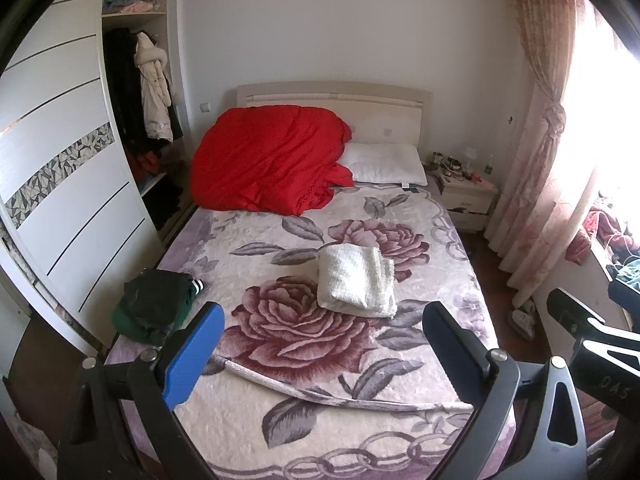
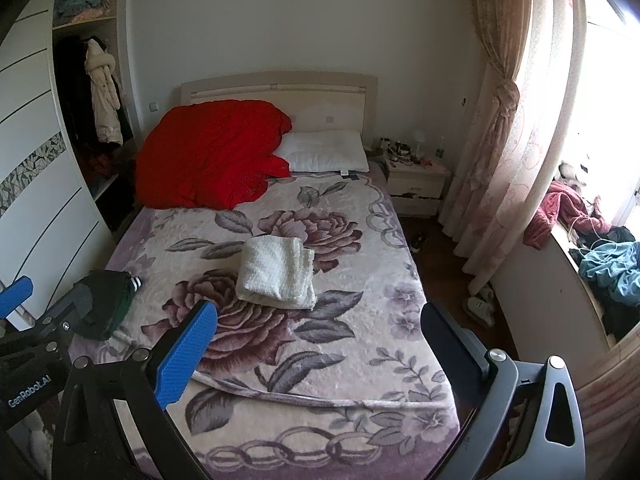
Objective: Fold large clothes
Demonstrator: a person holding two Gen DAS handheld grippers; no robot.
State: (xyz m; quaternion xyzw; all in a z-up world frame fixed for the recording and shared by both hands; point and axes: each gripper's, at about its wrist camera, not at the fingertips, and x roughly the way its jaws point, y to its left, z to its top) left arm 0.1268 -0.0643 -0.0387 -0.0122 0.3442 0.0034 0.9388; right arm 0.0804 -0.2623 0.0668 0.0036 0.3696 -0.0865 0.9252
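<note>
A folded white fluffy garment (image 1: 356,280) lies in the middle of the bed on the floral blanket (image 1: 320,420); it also shows in the right wrist view (image 2: 276,272). A folded dark green garment (image 1: 154,306) sits at the bed's left edge, also in the right wrist view (image 2: 108,304). My left gripper (image 1: 320,344) is open and empty, held above the foot of the bed. My right gripper (image 2: 320,344) is open and empty beside it, to the right. The left gripper's body shows at the left edge of the right wrist view (image 2: 36,344).
A red duvet (image 1: 268,160) and a white pillow (image 1: 384,162) lie at the head of the bed. A wardrobe (image 1: 68,184) stands left. A nightstand (image 1: 468,200), curtains (image 1: 548,140) and a cluttered window sill with clothes (image 2: 600,264) are right. Slippers (image 2: 480,304) lie on the floor.
</note>
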